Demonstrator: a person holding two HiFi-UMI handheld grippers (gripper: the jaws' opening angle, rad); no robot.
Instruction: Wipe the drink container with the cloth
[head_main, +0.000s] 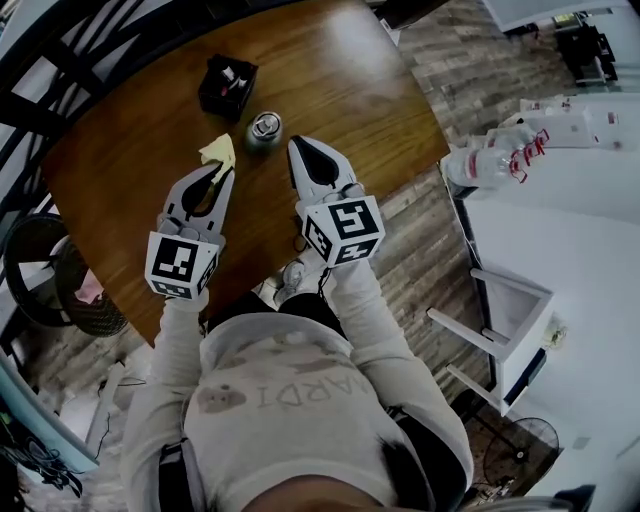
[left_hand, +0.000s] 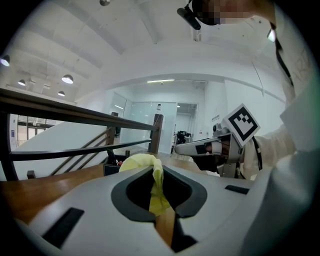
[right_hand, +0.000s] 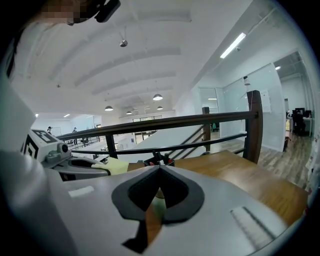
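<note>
A silver drink can (head_main: 265, 128) stands upright on the brown wooden table (head_main: 350, 80). My left gripper (head_main: 226, 170) is shut on a yellow cloth (head_main: 219, 151), just left of the can and near it. In the left gripper view the cloth (left_hand: 154, 186) hangs pinched between the jaws and bunches over their tips. My right gripper (head_main: 297, 144) is shut with nothing held, its tip right beside the can's right side. In the right gripper view the jaws (right_hand: 159, 168) meet at the tip, and the cloth (right_hand: 118, 165) shows at the left.
A black box (head_main: 227, 86) with small items stands on the table just behind the can. The table's right edge drops to a plank floor (head_main: 440, 220). A white counter (head_main: 560, 230) with bottles (head_main: 485, 165) lies at the right. A black railing (right_hand: 180, 122) runs beyond the table.
</note>
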